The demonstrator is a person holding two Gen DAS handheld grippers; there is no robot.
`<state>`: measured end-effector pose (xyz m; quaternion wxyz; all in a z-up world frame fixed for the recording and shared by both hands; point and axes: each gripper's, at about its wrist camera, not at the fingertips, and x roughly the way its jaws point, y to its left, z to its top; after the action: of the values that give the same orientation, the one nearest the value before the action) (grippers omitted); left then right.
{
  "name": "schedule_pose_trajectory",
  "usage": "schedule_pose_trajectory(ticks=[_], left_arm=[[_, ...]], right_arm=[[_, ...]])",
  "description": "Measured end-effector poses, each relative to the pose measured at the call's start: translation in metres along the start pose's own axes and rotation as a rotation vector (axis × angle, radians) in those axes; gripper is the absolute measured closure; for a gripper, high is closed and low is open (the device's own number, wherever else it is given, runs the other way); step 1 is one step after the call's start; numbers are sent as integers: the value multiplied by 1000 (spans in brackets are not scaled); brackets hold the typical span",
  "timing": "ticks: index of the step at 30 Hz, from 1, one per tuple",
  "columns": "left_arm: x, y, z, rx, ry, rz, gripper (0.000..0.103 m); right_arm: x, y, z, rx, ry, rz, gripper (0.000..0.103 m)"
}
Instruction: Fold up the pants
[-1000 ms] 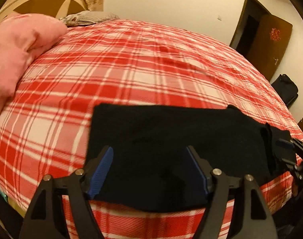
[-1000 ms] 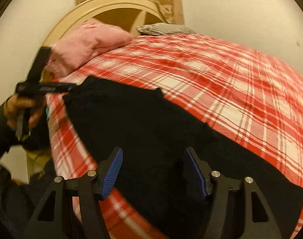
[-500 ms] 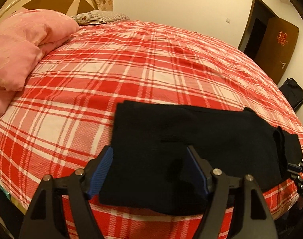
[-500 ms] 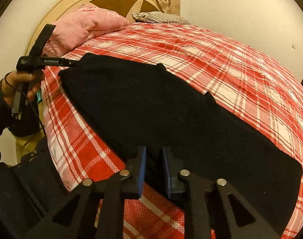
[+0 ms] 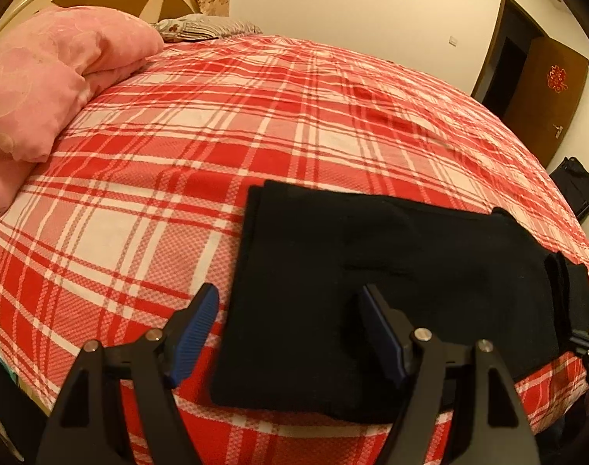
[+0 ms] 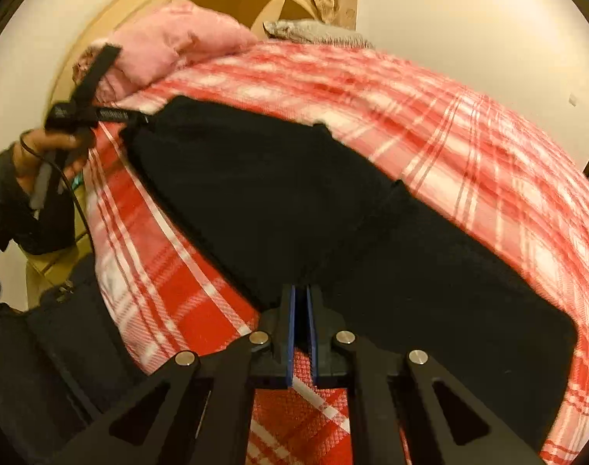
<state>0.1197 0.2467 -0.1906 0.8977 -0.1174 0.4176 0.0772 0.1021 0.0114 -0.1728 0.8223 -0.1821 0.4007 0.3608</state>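
The black pants [image 5: 391, 283] lie flat along the near edge of the red plaid bed [image 5: 255, 124]. My left gripper [image 5: 290, 321] is open, its jaws straddling the near left corner of the pants, holding nothing. In the right wrist view the pants [image 6: 294, 201] stretch from the far left to the lower right. My right gripper [image 6: 301, 302] is shut, its tips pinching the near edge of the pants. The left gripper also shows in the right wrist view [image 6: 139, 120], held in a hand at the far end of the pants.
A pink quilt [image 5: 42, 85] and a grey pillow [image 5: 205, 29] lie at the headboard. A brown door [image 5: 542, 89] and a black bag [image 5: 573, 190] stand at the right. The bed's edge runs just under both grippers.
My right gripper has closed from open onto the pants' near edge. My left gripper has shifted left and stayed open, so the pants' corner now sits between its jaws.
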Motion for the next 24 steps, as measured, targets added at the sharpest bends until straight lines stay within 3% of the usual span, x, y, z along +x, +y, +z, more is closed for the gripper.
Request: schedule_pose_trajectory(ticks=[9, 11, 12, 13, 19, 24], left_arm=[[-3, 4, 1, 6, -20, 19, 25], [0, 3, 1, 8, -11, 19, 25], [3, 3, 2, 3, -8, 8, 25], [5, 4, 2, -2, -8, 1, 22], [8, 10, 7, -25, -9, -58, 19], [8, 5, 8, 15, -11, -74, 40]], right_arm=[[-15, -7, 9, 30, -43, 39, 84], [-4, -14, 10, 66, -16, 40, 75], [4, -17, 9, 84, 13, 38, 59], [8, -18, 7, 93, 20, 40, 50], [-14, -12, 2, 86, -61, 58, 50], [-29, -14, 0, 90, -125, 35, 50]])
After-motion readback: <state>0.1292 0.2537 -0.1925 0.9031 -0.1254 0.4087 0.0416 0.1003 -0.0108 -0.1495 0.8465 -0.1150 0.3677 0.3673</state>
